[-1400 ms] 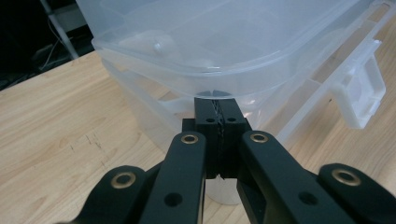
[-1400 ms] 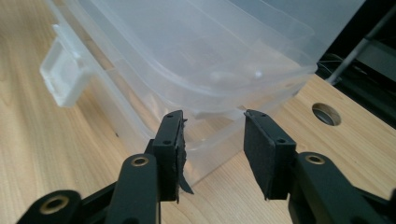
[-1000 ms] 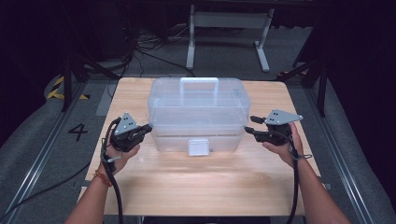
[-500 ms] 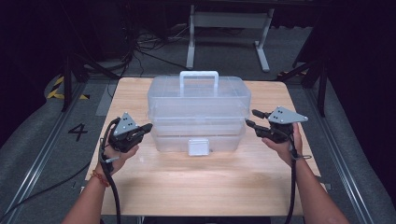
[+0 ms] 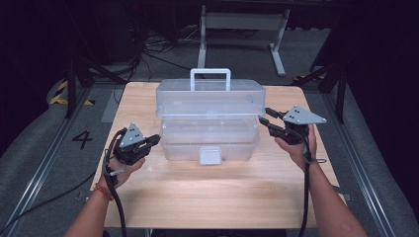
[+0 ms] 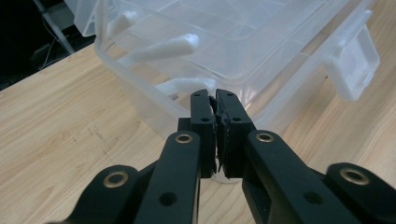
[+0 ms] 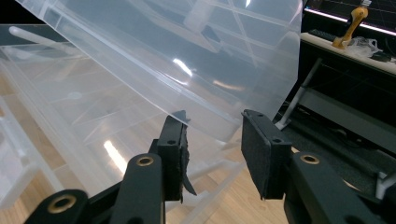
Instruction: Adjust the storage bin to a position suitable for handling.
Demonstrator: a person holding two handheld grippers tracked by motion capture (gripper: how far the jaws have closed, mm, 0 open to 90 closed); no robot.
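Left gripper [image 5: 156, 139] low at the near left corner of the clear plastic toolbox [image 5: 210, 123]; jaws together, nothing between them, tips just beside the box's lower wall. Same spot as a second ago.

Right gripper [image 5: 263, 115] at the box's right end, up by the lid corner. Jaws apart and have just been closing; in the right gripper view [image 7: 215, 149] the raised lid's [image 7: 187, 60] corner hangs between the pads, left pad [image 7: 173, 154] at or just under its edge, right pad clear, no grip.

Toolbox sits mid-table on the wooden table [image 5: 207, 197], white latch [image 5: 210, 155] facing the person.

Changes: a second ago the lid lay flat and shut, handle down. Now the lid section [image 5: 211, 96] is lifted and shifted back above the base, and the white handle [image 5: 210, 78] stands up at the far edge. The right gripper is higher and closer in than before.
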